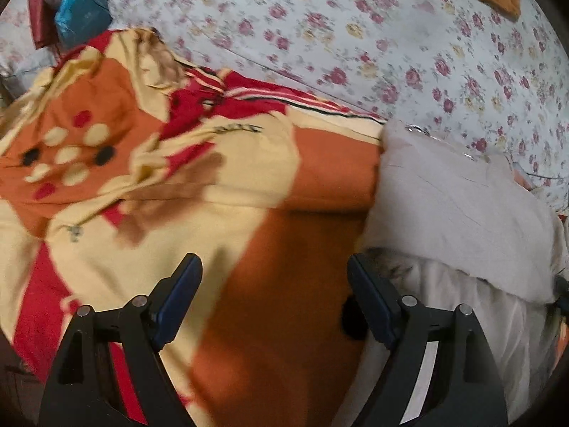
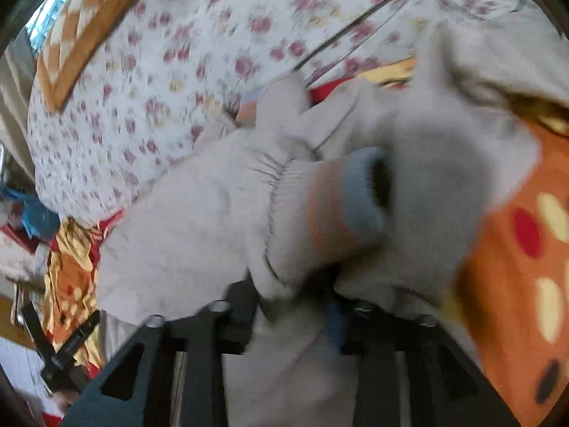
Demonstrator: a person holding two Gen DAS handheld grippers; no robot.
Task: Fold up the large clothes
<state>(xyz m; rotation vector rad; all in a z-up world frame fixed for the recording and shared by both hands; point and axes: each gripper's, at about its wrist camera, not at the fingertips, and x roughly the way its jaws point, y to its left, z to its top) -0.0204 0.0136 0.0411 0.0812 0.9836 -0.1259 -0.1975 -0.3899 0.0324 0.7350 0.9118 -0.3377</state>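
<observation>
A light grey sweatshirt (image 1: 458, 203) lies bunched on an orange, cream and red patterned blanket (image 1: 220, 192). My left gripper (image 1: 274, 270) is open and empty, hovering over the blanket just left of the sweatshirt. In the right wrist view the sweatshirt (image 2: 199, 220) fills the middle, with a ribbed cuff (image 2: 320, 206) banded orange and blue. My right gripper (image 2: 298, 295) is shut on the sweatshirt fabric near that cuff; the fingertips are buried in the cloth. The left gripper also shows in the right wrist view (image 2: 60, 348) at the lower left.
A white floral bedsheet (image 1: 355, 35) covers the bed beyond the blanket. An orange checked cushion (image 2: 89, 21) lies at the far side. Blue and red bags (image 1: 71, 10) sit at the far left corner.
</observation>
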